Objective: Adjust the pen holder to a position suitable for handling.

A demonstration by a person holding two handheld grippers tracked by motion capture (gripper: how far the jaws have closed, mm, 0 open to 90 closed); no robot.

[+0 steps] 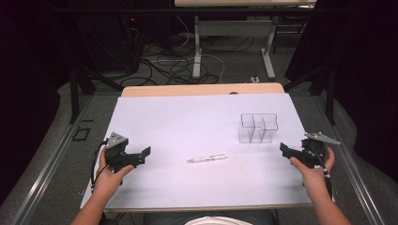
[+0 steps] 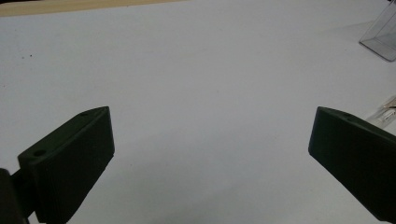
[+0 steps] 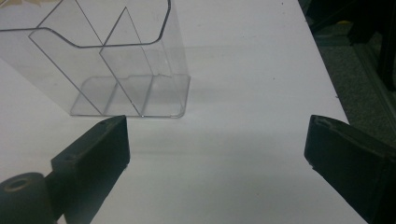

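A white pen [image 1: 208, 159] lies flat near the middle of the white table [image 1: 187, 126]. Behind it to the right stands a clear plastic holder [image 1: 257, 127] with several compartments, all without contents. My left gripper [image 1: 145, 153] rests at the table's left side, pointing right toward the pen, jaws wide open with nothing between them. In the left gripper view the pen's end [image 2: 386, 112] peeks past the right jaw. My right gripper [image 1: 283, 149] sits at the right edge, open, aimed left. The holder [image 3: 107, 60] stands close ahead of it in the right gripper view.
The white sheet covers a wooden tabletop whose far edge [image 1: 202, 89] shows. Beyond lie table legs and tangled cables [image 1: 178, 65] on the floor. Metal rails [image 1: 51, 164] run along both sides of the table. The right table edge [image 3: 327, 70] drops to grey floor.
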